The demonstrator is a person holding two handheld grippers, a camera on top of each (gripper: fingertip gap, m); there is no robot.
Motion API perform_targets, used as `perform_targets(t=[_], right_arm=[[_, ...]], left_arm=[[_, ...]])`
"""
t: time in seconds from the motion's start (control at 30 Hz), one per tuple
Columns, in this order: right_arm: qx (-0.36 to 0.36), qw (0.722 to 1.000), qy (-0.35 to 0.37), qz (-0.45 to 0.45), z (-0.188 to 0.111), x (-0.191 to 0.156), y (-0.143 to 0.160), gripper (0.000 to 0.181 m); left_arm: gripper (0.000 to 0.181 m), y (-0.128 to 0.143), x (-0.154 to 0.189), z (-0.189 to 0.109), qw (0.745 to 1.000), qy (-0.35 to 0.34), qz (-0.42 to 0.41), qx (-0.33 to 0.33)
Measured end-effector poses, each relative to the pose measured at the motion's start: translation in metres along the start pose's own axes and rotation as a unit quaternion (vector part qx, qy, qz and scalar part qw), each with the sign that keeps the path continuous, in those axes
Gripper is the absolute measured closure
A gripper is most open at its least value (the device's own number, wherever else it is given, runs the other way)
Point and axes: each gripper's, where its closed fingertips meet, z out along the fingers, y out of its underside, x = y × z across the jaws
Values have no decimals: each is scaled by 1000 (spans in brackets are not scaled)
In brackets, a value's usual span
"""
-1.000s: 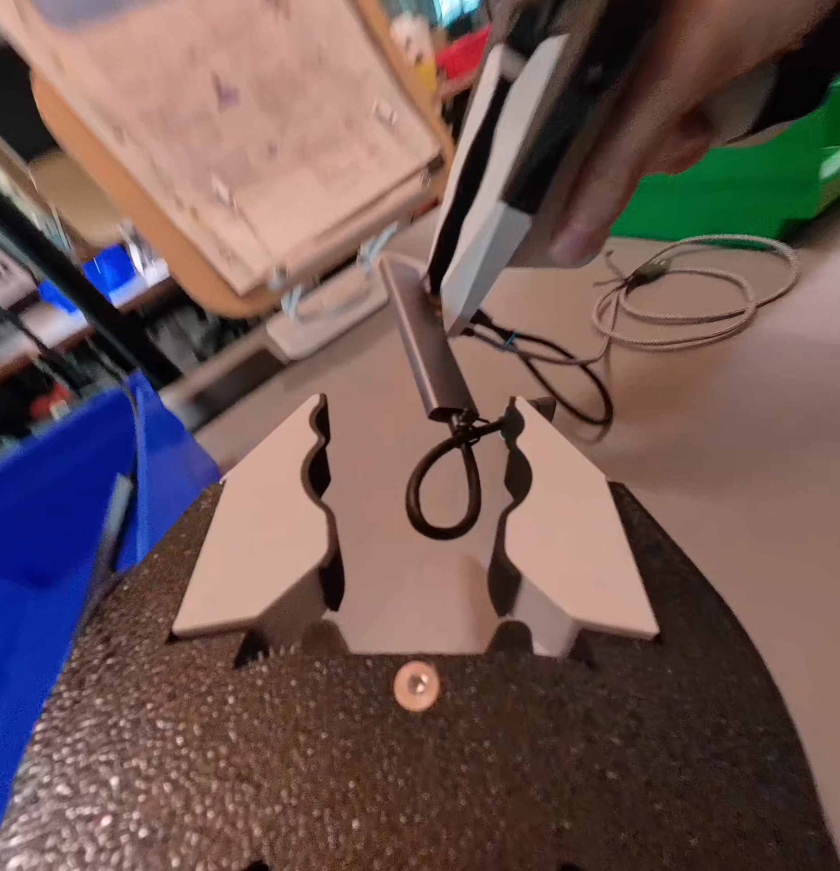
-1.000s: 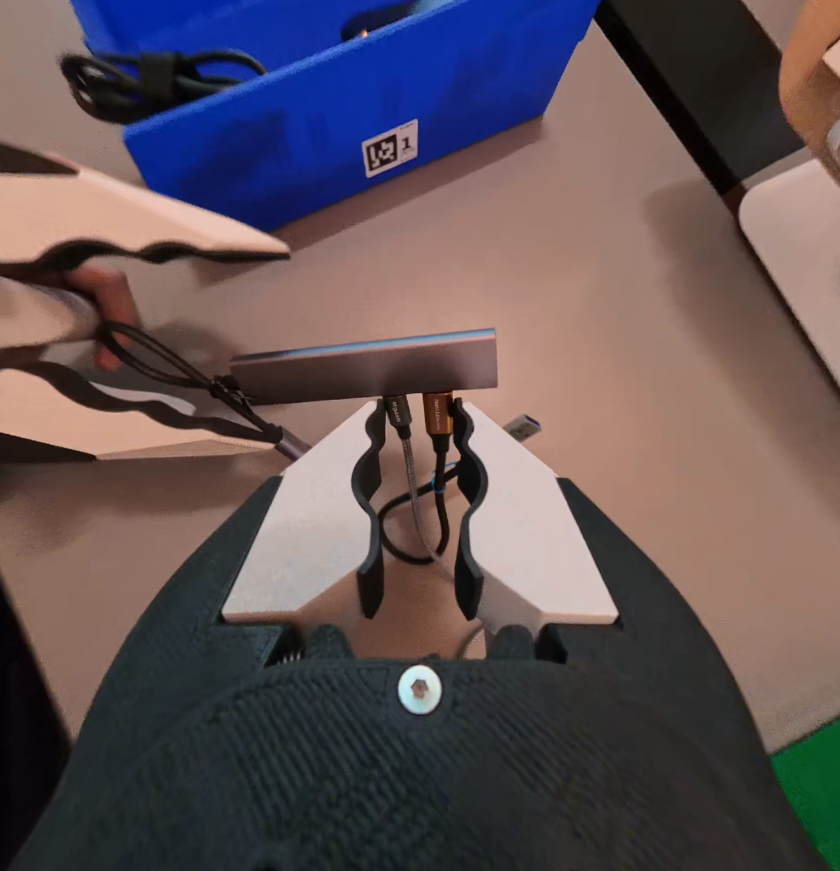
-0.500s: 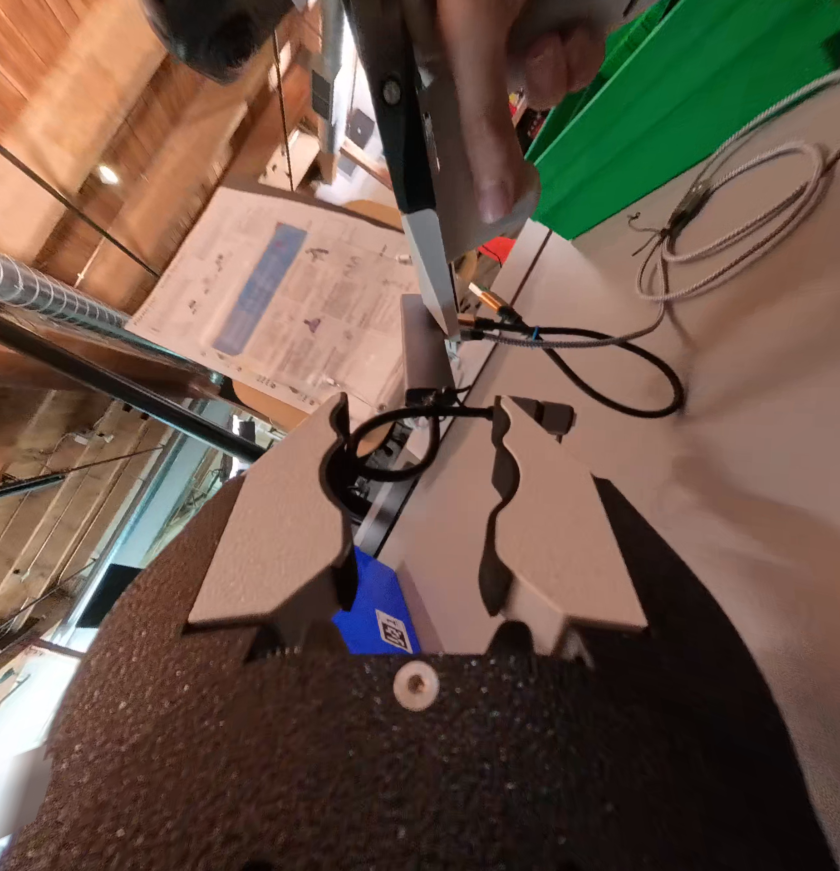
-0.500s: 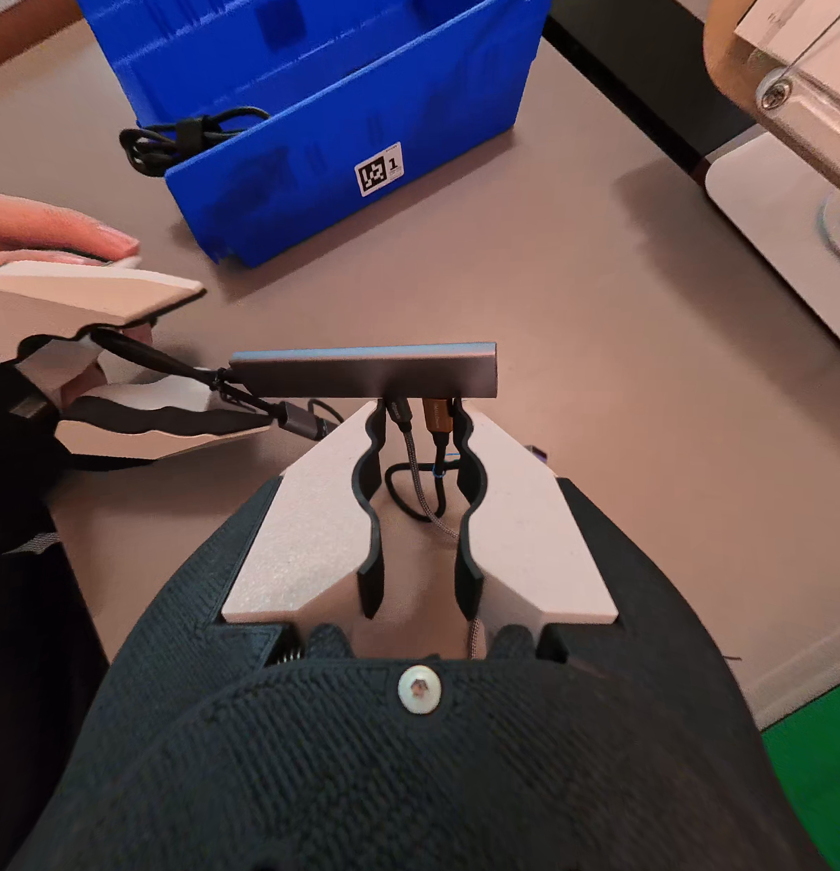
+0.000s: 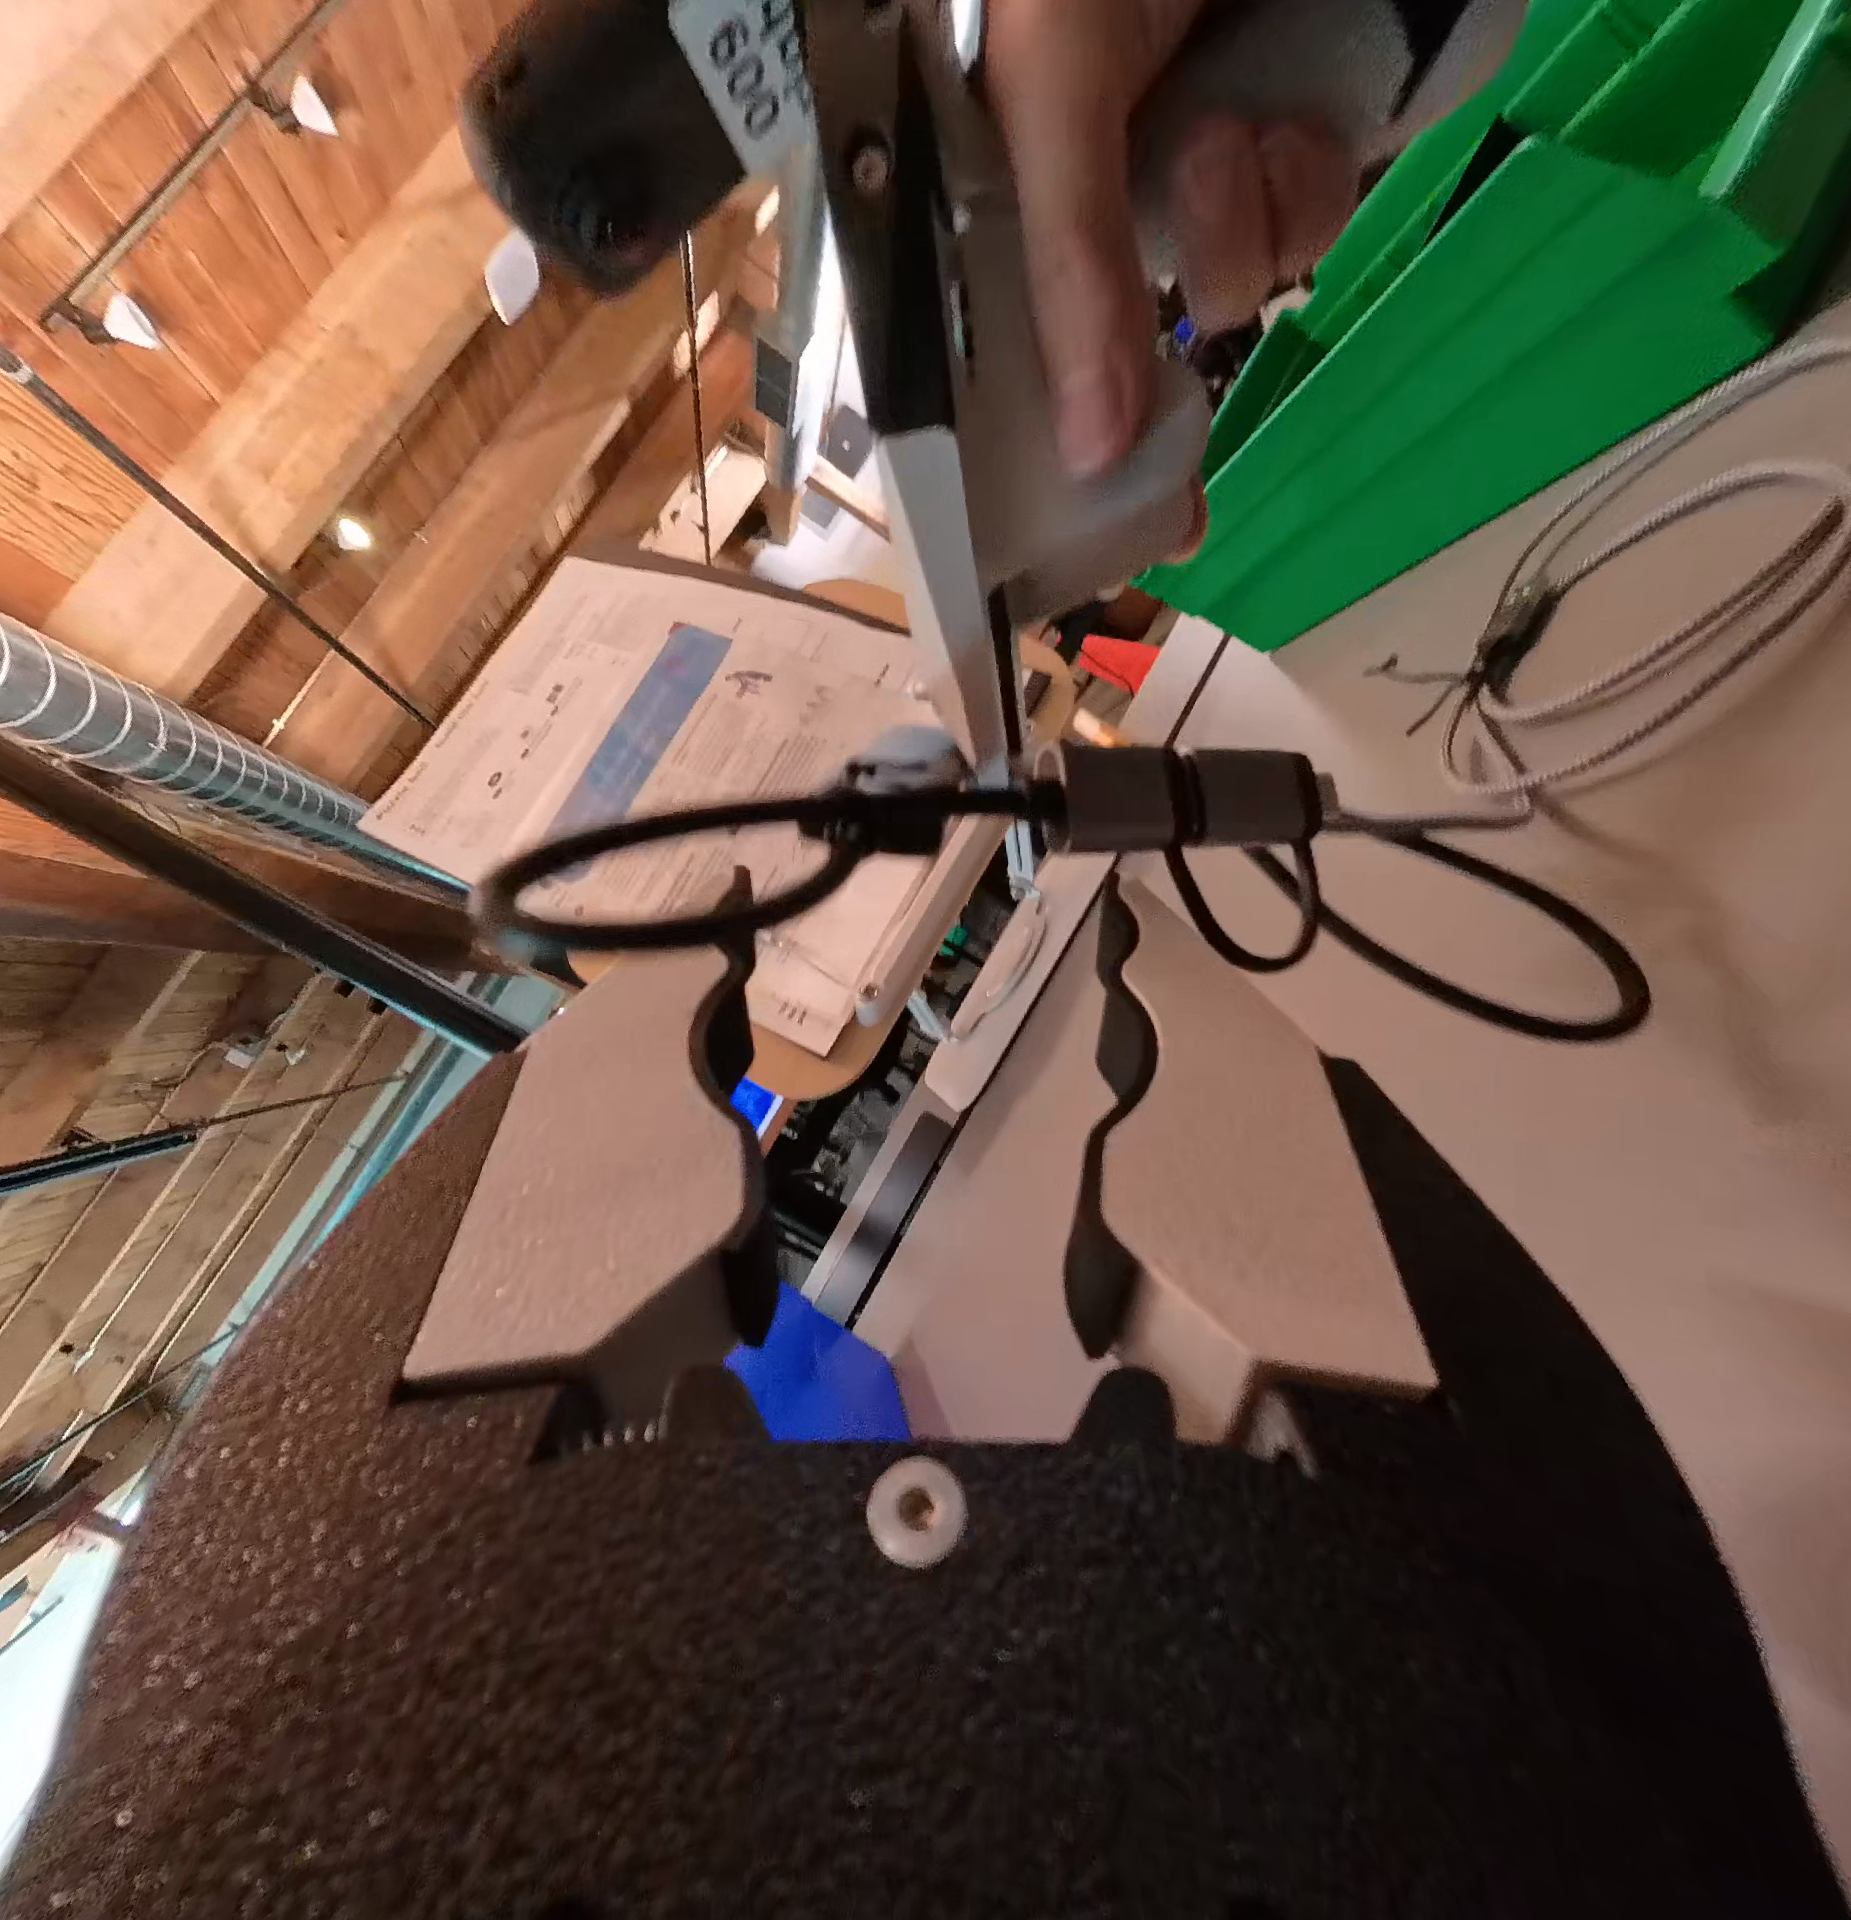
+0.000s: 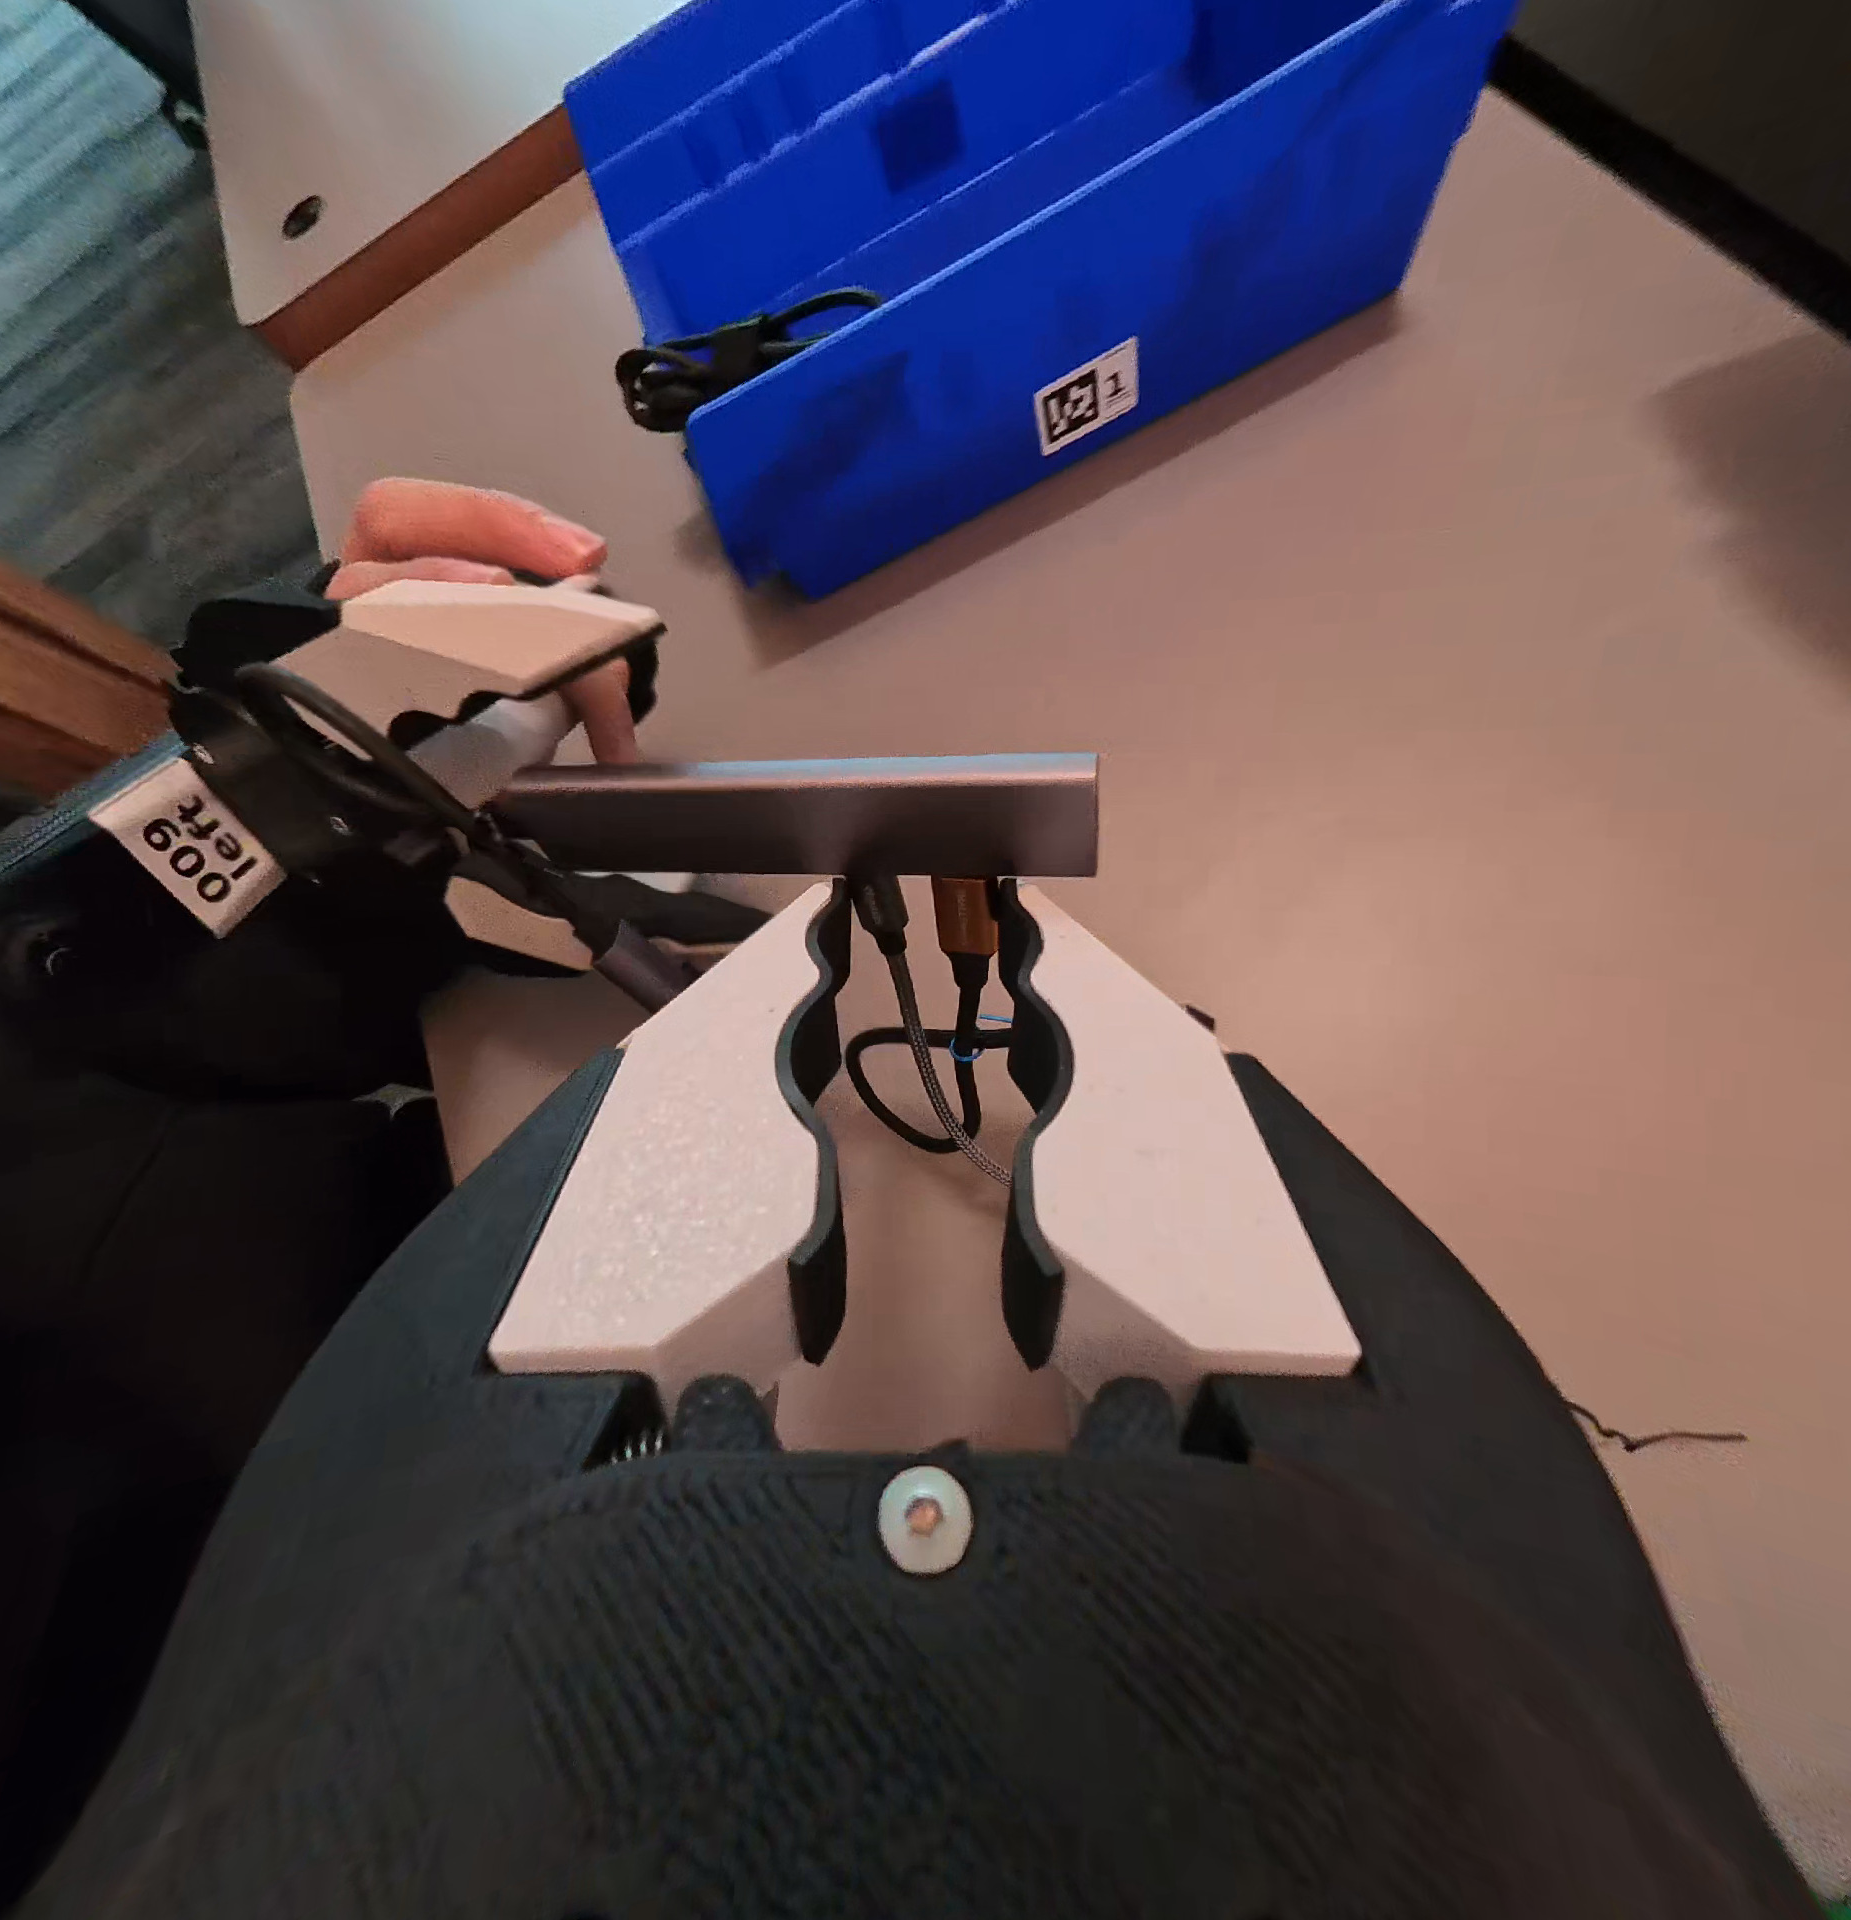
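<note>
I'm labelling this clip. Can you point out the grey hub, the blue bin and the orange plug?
grey hub [image 6: 796, 810]: right wrist view, on its long side face.
blue bin [image 6: 1004, 343]: right wrist view, on its front wall.
orange plug [image 6: 965, 914]: right wrist view, on its shell.

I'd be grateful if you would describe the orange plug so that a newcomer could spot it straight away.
Start at the blue bin on the tan table, then come nearer to the slim grey hub held level at the right tool fingertips. Two plugs hang side by side beneath it: the orange plug is copper-coloured, while the neighbour on its left is black.
</note>
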Motion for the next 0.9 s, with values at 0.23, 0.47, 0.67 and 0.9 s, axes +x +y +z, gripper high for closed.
perform_targets(t=[0.23, 0.47, 0.67, 0.9], right_arm=[[-31, 999, -5, -18, 21, -13, 8, 154], [-28, 999, 20, -24, 20, -9, 5, 155], [41, 998, 13, -52, 18, -15, -13, 155], [30, 998, 22, -56, 24, -15, -9, 155]], left_arm=[[151, -1, 2, 0, 1000, -2, 7, 2], [160, 12, 2, 2, 998, 7, -38, -39], [159, 18, -13, 0, 985, -13, -167, -30], [157, 15, -12, -2, 975, -5, -221, 6]])
